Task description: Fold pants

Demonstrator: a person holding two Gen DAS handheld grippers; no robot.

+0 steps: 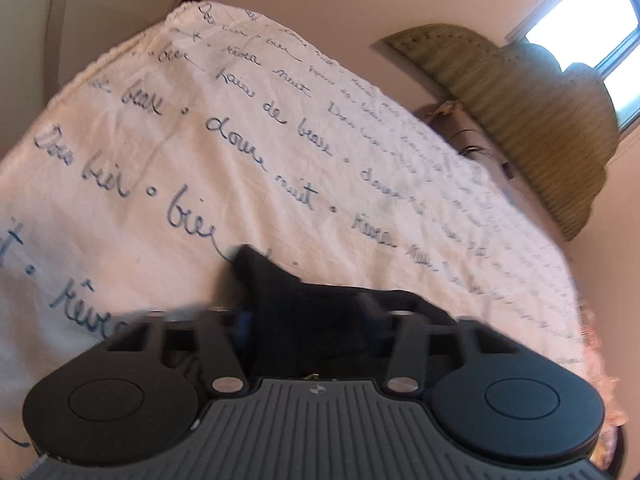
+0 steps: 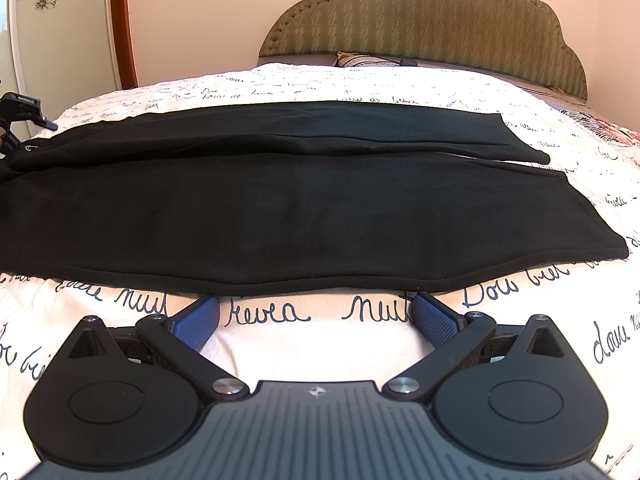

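Across the bed [image 2: 320, 84], on a white bedspread [image 2: 304, 344] printed with dark handwritten script, the black pants [image 2: 280, 200] lie flat and lengthwise, both legs side by side with their hems toward the right and the waist end running off the left edge of the right wrist view. Just on the near side of the pants' near edge sits the right gripper [image 2: 316, 312], its jaws spread wide, blue pads [image 2: 434, 320] bare, nothing between them. At the far left of that view the left gripper [image 1: 308, 320] meets the waist end; its own camera shows its jaws drawn close on a bunched fold of the black fabric. Beyond the bed stands an olive padded headboard [image 2: 432, 16].
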